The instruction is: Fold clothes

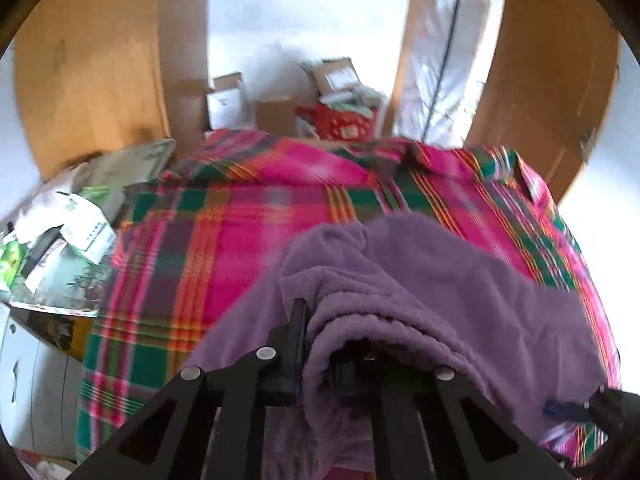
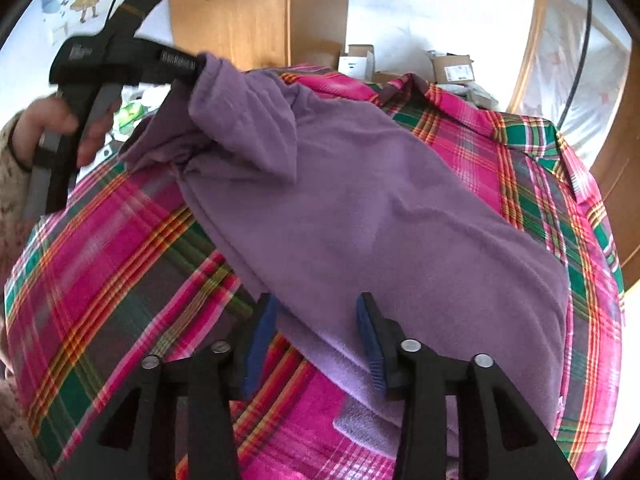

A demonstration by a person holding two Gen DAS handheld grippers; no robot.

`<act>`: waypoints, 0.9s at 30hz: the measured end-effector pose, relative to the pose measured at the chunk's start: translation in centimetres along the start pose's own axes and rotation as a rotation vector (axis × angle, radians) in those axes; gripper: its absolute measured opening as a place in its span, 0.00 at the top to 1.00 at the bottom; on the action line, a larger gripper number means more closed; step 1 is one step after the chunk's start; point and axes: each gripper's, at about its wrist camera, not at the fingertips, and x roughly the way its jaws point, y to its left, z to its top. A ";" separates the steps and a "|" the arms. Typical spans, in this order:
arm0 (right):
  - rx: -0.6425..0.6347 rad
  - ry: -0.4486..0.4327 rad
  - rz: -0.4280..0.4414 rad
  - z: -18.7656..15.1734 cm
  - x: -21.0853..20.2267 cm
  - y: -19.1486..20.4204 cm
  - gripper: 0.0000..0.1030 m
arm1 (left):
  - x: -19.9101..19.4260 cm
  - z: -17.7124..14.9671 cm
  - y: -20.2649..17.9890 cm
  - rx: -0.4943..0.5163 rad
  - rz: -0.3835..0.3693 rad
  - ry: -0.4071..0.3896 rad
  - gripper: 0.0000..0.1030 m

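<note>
Purple fleece garment [image 2: 360, 208] lies on the plaid cloth [image 2: 100, 260]. The left gripper [image 2: 192, 65] clamps one corner between its jaws, lifting it to fold. The right gripper [image 2: 316, 332] stands wide, the near edge between its jaws.

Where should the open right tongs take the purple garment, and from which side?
Take the near hem of the purple garment, where it lies between the open right tongs. Come in low from the near side, over the plaid cloth: that edge lies flat and free, while the left tongs hold the far end lifted.
</note>
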 end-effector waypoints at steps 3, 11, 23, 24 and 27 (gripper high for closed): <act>-0.022 -0.002 -0.040 -0.2 0.2 0.2 0.57 | -0.5 0.5 1.5 -0.042 0.022 -0.019 0.91; 0.079 -0.045 -0.086 0.4 0.0 -1.2 0.87 | -1.9 0.5 4.4 -0.114 0.055 -0.055 0.92; 0.158 -0.151 -0.147 0.8 -2.6 -3.5 0.97 | -3.7 -0.3 6.3 -0.164 0.043 -0.060 0.92; 0.164 -0.160 -0.162 1.0 -2.9 -3.8 0.97 | -4.0 -0.3 6.4 -0.166 0.045 -0.066 0.92; 0.177 -0.183 -0.191 1.8 -3.5 -4.8 0.97 | -4.5 -0.3 6.7 -0.169 0.049 -0.074 0.92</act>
